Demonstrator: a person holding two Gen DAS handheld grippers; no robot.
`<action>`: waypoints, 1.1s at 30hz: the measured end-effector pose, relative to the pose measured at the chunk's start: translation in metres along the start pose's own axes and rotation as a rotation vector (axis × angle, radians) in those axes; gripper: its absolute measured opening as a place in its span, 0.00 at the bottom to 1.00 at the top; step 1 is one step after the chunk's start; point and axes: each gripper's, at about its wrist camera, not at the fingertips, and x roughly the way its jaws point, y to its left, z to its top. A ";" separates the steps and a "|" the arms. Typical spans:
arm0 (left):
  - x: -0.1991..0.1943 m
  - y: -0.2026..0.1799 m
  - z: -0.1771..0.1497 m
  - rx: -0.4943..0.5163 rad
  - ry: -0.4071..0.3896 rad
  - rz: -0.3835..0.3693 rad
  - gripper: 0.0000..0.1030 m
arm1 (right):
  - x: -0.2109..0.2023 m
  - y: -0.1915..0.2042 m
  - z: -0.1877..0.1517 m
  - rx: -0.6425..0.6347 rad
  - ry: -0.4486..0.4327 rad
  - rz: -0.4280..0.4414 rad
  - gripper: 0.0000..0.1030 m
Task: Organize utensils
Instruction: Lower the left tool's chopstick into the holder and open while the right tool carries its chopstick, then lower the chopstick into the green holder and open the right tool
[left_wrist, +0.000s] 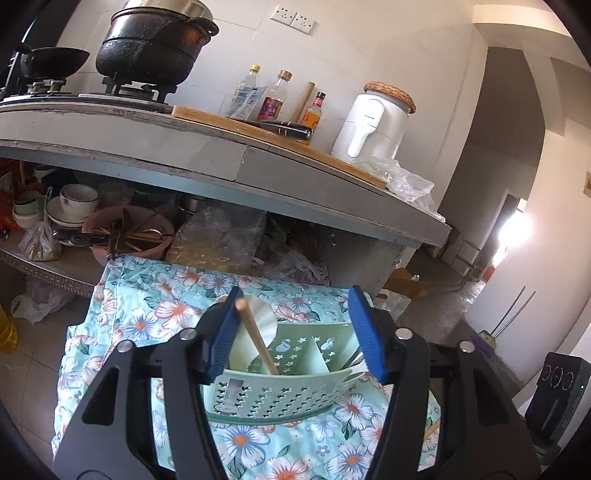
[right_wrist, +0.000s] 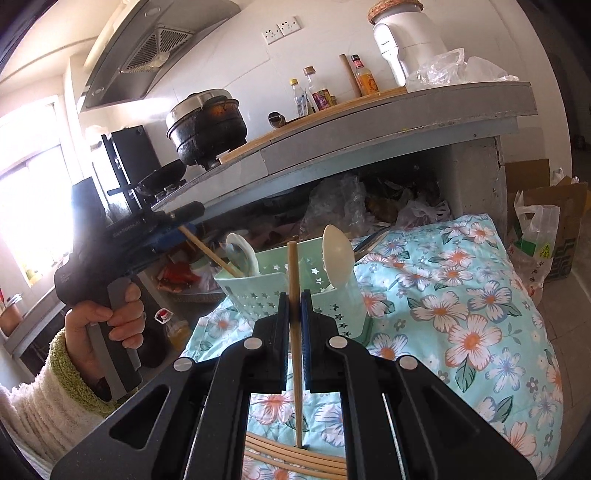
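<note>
A pale green utensil holder (left_wrist: 280, 398) with star cut-outs stands on the floral cloth (left_wrist: 155, 310). My left gripper (left_wrist: 295, 332) is open just above it, with a wooden chopstick (left_wrist: 258, 339) leaning in the holder's left compartment between the jaws, beside a white spoon (left_wrist: 258, 317). In the right wrist view the holder (right_wrist: 273, 280) holds that leaning chopstick (right_wrist: 210, 251), a white spoon (right_wrist: 242, 254) and a cream spoon (right_wrist: 338, 254). My right gripper (right_wrist: 295, 306) is shut on another chopstick (right_wrist: 295, 332), held upright in front of the holder. The left gripper (right_wrist: 162, 229) appears at left.
Several loose chopsticks (right_wrist: 295, 465) lie on the cloth below my right gripper. A grey kitchen counter (left_wrist: 229, 162) rises behind, carrying a black pot (left_wrist: 151, 44), bottles and a white appliance (left_wrist: 373, 125). Bowls and plastic bags fill the shelf under it. Cardboard boxes (right_wrist: 546, 218) stand at right.
</note>
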 end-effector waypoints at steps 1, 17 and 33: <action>-0.006 0.000 -0.001 -0.004 -0.011 0.000 0.60 | 0.000 -0.001 0.000 0.004 -0.001 0.000 0.06; -0.075 0.006 -0.020 0.000 -0.098 0.059 0.84 | -0.006 0.009 0.002 -0.007 -0.028 0.025 0.06; -0.088 0.046 -0.073 -0.131 0.009 0.119 0.87 | -0.025 0.018 0.071 -0.060 -0.135 0.136 0.06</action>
